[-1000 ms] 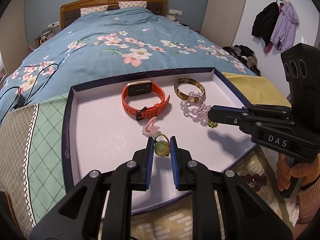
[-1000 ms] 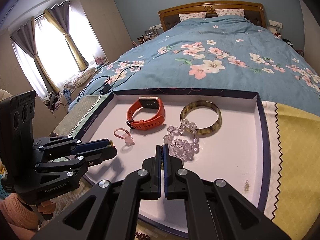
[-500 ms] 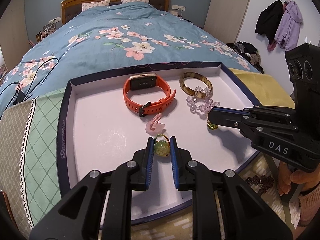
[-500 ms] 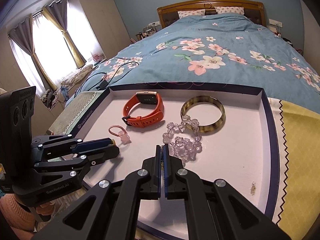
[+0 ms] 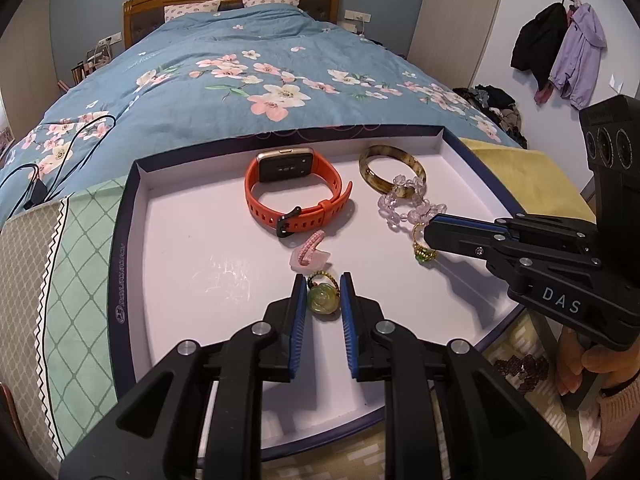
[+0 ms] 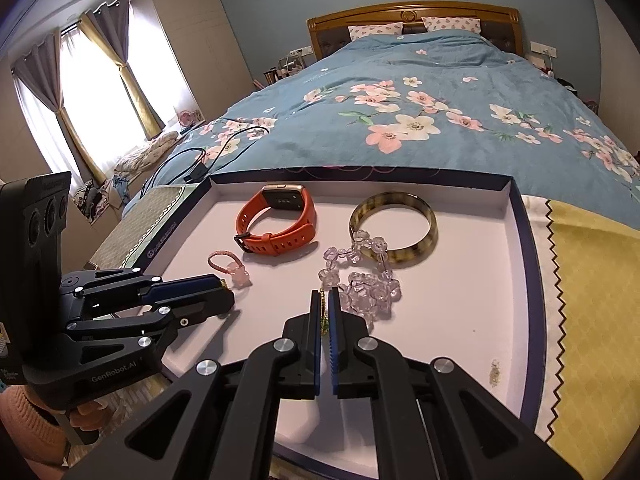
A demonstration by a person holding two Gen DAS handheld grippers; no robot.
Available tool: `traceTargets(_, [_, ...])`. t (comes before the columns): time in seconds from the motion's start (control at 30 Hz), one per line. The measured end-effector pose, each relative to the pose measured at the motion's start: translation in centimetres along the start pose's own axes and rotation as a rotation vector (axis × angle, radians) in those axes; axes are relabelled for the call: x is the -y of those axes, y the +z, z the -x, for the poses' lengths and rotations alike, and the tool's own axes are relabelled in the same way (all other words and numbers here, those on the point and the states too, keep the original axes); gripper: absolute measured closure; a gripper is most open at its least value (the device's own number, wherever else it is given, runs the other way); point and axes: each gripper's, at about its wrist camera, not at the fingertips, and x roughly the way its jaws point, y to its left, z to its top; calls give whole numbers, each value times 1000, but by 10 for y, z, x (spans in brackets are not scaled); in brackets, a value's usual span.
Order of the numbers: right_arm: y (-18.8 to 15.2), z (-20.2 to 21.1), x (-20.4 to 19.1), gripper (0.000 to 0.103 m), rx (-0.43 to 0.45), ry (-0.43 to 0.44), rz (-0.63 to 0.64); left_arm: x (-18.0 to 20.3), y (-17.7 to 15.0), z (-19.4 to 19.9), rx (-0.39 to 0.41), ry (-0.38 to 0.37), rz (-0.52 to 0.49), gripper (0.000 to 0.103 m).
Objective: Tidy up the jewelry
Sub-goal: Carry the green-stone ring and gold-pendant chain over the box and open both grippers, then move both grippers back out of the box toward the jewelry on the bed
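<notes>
The left gripper, at lower centre of its own view, clamps a green carved-stone ring with a beaded gold-green band between its blue pads. The right gripper is closed on a small green-stone ring with a gold band; in the left view this ring hangs at the fingertips, right of centre.

Both rings are over the shallow white tray with a dark blue rim. On its floor lie:
- an orange-strapped smartwatch, upper centre;
- a mottled brown bangle, upper right;
- a clear pale-pink bead bracelet, overlapping the bangle;
- a pink beaded ring with a rose-quartz charm, centre.

The tray sits on a blue floral-quilted bed.
</notes>
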Motion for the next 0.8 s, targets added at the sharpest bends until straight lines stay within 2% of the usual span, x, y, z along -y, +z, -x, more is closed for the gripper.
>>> traceTargets(0.23, [1,14,1,97,25,-1,-7,4,2,21,62,7,-18,74])
traceTargets(0.4, [1,27,0,94,45,9,-10,6,2,46,116,8,-30,71])
traceTargets(0.6, [-4,52,-6,85,75,40,5,2,-7,83,178,-10,-24,68])
traceTargets(0.67, [-8,62,-9,76,86,48,11,-1,-13,96,194,-24,-16,68])
traceTargets(0.8, [-21,80,-10,74,89,58,22,-6,-27,112,206,-37,4,67])
